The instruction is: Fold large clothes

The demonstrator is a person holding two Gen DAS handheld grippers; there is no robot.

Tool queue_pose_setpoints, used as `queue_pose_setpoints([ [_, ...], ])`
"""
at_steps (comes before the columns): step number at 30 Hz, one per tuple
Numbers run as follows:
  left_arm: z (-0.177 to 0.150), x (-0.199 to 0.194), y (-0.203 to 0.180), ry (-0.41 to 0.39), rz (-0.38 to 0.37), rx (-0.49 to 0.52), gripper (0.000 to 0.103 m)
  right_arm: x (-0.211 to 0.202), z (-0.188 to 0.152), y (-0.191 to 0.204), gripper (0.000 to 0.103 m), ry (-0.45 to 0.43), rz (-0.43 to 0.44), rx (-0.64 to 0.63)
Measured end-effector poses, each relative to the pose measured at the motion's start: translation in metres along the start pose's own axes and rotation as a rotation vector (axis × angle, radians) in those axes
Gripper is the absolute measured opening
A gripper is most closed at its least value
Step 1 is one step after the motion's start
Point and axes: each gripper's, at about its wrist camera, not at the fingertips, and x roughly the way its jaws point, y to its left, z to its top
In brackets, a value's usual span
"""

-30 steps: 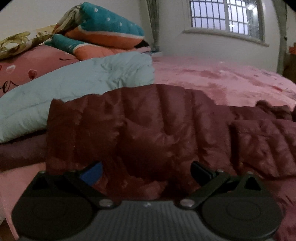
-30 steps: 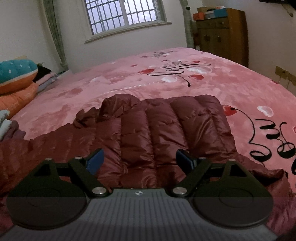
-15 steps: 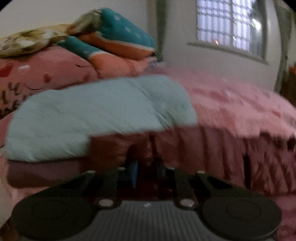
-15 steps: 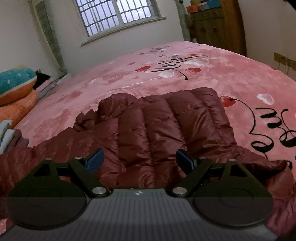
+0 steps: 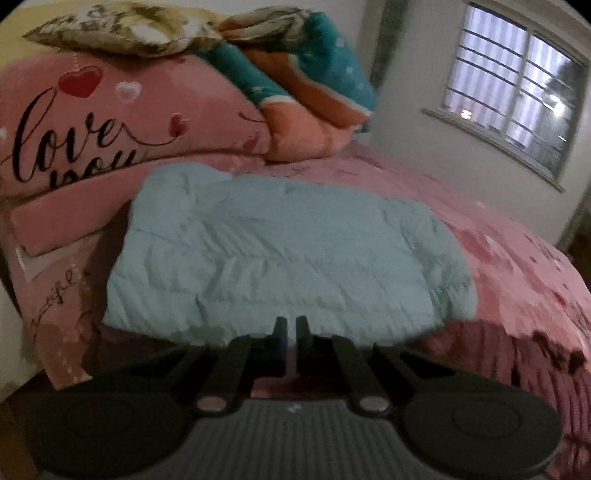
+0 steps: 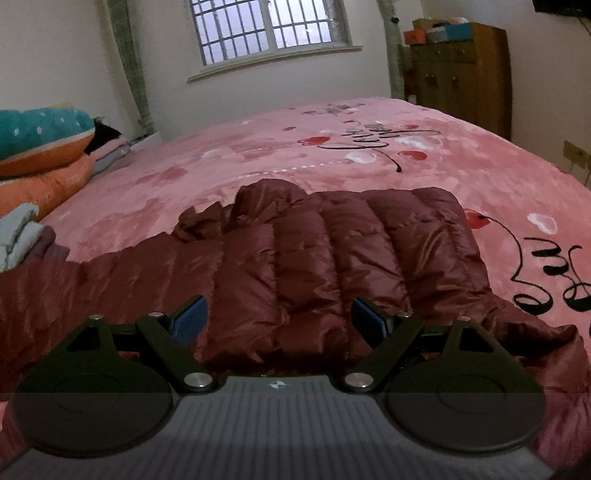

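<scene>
The dark maroon quilted puffer jacket (image 6: 332,266) is lying spread across the pink plush bedspread printed with red hearts and black script (image 6: 424,166), its padded panels running away from my right-wrist camera and its bunched end lying farthest from it, toward the barred window (image 6: 269,26). In my left-wrist view only a blurred maroon part of it (image 5: 498,354) is showing at lower right, just beside a folded pale blue quilted garment (image 5: 280,258).

My left gripper (image 5: 290,332) is standing in front of that blue garment with its jaws having just been closing; they are now pressed almost together, and I cannot tell whether any fabric is pinched between them.

My right gripper (image 6: 279,319) is hovering over the near part of the jacket with its jaws spread wide, its blue pads (image 6: 190,319) gripping nothing.

Beyond the blue garment, a pink pillow lettered "love you" (image 5: 110,125) and a stack of teal-and-orange folded bedding (image 5: 314,96) are resting at the head of the bed. A brown wooden cabinet (image 6: 458,74) is standing against the far wall.
</scene>
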Motion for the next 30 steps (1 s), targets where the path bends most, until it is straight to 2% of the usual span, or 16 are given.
queue_pose_setpoints([
  [3, -0.023, -0.007, -0.010, 0.028, -0.057, 0.023, 0.004, 0.003, -0.003, 0.005, 0.103, -0.001, -0.003, -0.040],
  [6, -0.043, -0.009, -0.022, 0.070, -0.130, 0.031, 0.014, 0.008, -0.006, 0.009, 0.103, 0.011, -0.020, -0.070],
  [8, -0.050, -0.014, -0.031, 0.080, -0.195, -0.004, 0.032, 0.008, -0.007, 0.010, 0.103, 0.015, -0.014, -0.071],
  [9, -0.053, -0.021, -0.038, 0.074, -0.224, -0.007, 0.036, 0.008, -0.008, 0.012, 0.103, 0.016, -0.011, -0.075],
  [12, -0.059, -0.041, -0.068, 0.037, -0.275, 0.071, 0.050, 0.005, -0.011, 0.018, 0.103, 0.007, -0.014, -0.109],
  [14, -0.071, -0.052, -0.082, 0.019, -0.270, 0.115, 0.062, 0.001, -0.013, 0.021, 0.103, -0.002, -0.018, -0.129],
  [15, -0.082, -0.057, -0.086, 0.011, -0.261, 0.142, 0.064, 0.000, -0.014, 0.022, 0.103, -0.004, -0.019, -0.133],
  [22, -0.160, -0.043, -0.107, -0.003, -0.115, 0.417, 0.065, -0.021, -0.018, 0.013, 0.103, -0.012, -0.003, -0.055],
  [27, -0.184, -0.029, -0.115, -0.043, -0.023, 0.585, 0.066, -0.044, -0.022, 0.003, 0.103, -0.027, 0.005, 0.021],
  [30, -0.194, -0.041, -0.118, -0.074, -0.017, 0.648, 0.073, -0.061, -0.026, -0.002, 0.103, -0.032, 0.008, 0.050],
])
